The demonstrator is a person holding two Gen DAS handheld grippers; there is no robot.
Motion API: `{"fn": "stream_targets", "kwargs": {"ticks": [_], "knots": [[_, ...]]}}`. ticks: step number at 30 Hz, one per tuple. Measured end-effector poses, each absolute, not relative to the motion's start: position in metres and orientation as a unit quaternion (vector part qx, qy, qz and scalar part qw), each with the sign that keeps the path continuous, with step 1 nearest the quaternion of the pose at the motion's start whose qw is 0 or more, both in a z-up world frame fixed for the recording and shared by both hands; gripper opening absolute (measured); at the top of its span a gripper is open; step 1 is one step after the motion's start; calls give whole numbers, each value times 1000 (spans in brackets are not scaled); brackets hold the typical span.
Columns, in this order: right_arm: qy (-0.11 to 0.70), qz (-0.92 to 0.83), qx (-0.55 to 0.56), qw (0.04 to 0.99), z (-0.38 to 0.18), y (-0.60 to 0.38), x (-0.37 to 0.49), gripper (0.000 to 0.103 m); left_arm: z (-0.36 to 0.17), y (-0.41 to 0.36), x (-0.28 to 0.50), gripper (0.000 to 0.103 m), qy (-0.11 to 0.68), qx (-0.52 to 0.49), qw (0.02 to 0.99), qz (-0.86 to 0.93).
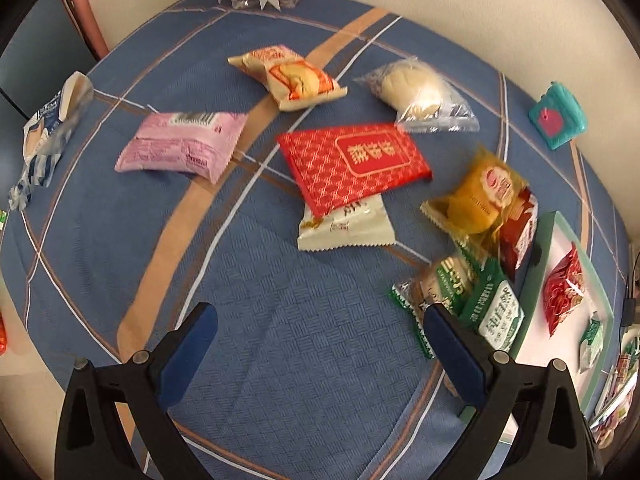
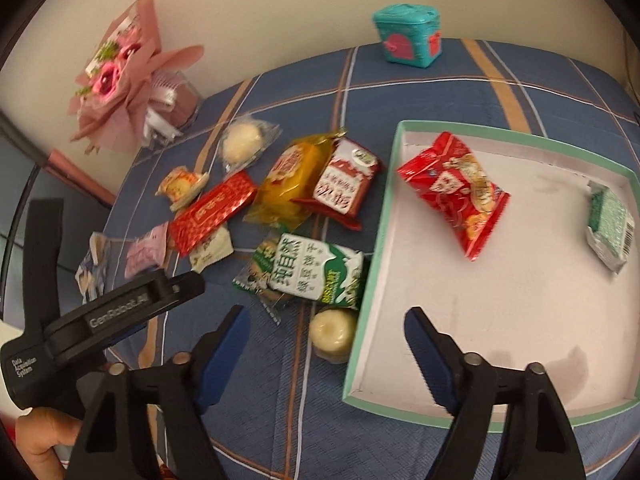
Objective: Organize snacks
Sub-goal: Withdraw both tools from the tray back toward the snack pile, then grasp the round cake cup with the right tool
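Note:
Loose snack packets lie on the blue checked tablecloth (image 1: 280,360): a red patterned one (image 1: 352,164) over a white one (image 1: 344,224), a pink one (image 1: 180,144), a yellow cake (image 1: 476,196) and a green-white biscuit pack (image 2: 316,272). The mint-rimmed white tray (image 2: 372,264) holds a red packet (image 2: 456,192) and a small green packet (image 2: 608,224). My left gripper (image 1: 320,312) hangs open over bare cloth with nothing between its fingers. My right gripper (image 2: 326,314) stands open, straddling the tray's near left rim and a round pale cake (image 2: 332,332), with its pads clear of both.
A teal box (image 2: 408,36) sits at the table's far edge by the wall. A pink bouquet in a glass vase (image 2: 120,76) stands at the back left. A blue-white packet (image 1: 44,128) lies at the left edge. A hand (image 2: 40,440) holds the left tool's black body (image 2: 112,312).

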State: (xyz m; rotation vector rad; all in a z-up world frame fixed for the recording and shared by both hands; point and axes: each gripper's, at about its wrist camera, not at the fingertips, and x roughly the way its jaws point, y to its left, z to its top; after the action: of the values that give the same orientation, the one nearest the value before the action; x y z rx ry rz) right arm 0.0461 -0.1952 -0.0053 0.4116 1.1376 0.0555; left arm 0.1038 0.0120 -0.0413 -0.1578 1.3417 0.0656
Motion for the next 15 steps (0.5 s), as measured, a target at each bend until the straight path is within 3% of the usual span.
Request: {"fn": "stream_targets", "kwargs": {"ticks": [5,12,15], "knots": [[553,49,171,814,-15,-179,50,51,-51,17,103,102,632,-83,770,39],[558,37,127,819,-20,-170,57,49,-55,16,101,102,633,-83,769,38],[565,35,119,816,-25,-169,60,44,-57,13,102,102,633,-82,769,35]]}}
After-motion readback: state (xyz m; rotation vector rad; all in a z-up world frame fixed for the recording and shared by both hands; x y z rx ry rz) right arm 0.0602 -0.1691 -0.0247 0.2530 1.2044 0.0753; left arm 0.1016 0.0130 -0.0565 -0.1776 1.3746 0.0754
